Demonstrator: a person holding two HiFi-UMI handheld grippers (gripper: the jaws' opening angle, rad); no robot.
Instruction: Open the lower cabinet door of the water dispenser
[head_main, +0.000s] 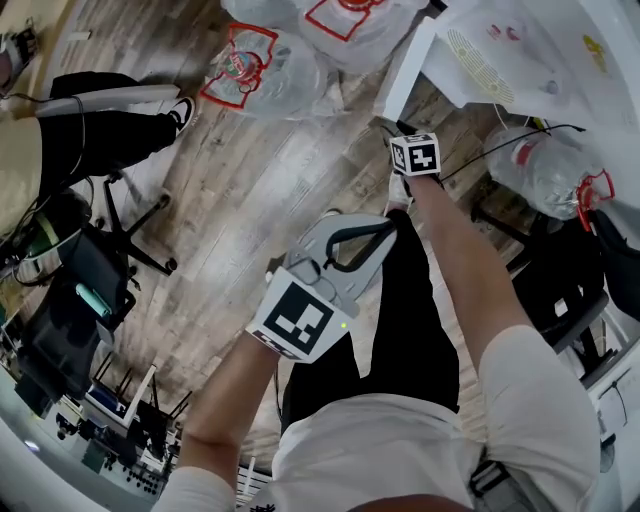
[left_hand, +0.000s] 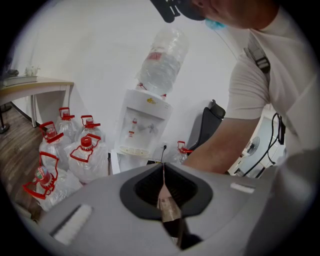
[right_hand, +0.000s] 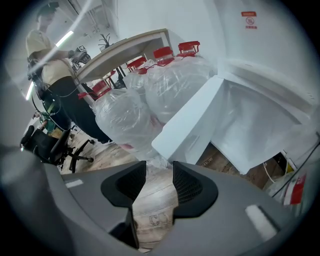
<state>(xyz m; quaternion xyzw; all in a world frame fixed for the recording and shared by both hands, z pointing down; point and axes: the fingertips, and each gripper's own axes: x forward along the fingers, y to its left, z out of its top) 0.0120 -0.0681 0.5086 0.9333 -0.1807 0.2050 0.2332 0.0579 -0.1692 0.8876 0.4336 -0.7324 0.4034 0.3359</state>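
- The lower cabinet door of the water dispenser stands swung wide open, and the white inside of the cabinet is bare to the right gripper view
- The door's free edge points toward the right gripper, which hangs just short of it without touching
- That gripper's jaws are spread apart with nothing between them; only the wood floor shows through the gap
- In the head view the right arm reaches out low toward the foot of the dispenser, at the top right of that view
- The left gripper is held back near the person's body, well apart from the dispenser, its jaws pressed together on nothing
- An upended clear bottle sits on top of the dispenser
- Clear water jugs with red caps and handles cluster on the floor just beside the open door, on the side away from the cabinet
- A pale desk stands past the jugs against the wall
- Another person in black trousers is at the far left of the head view, near a black office chair
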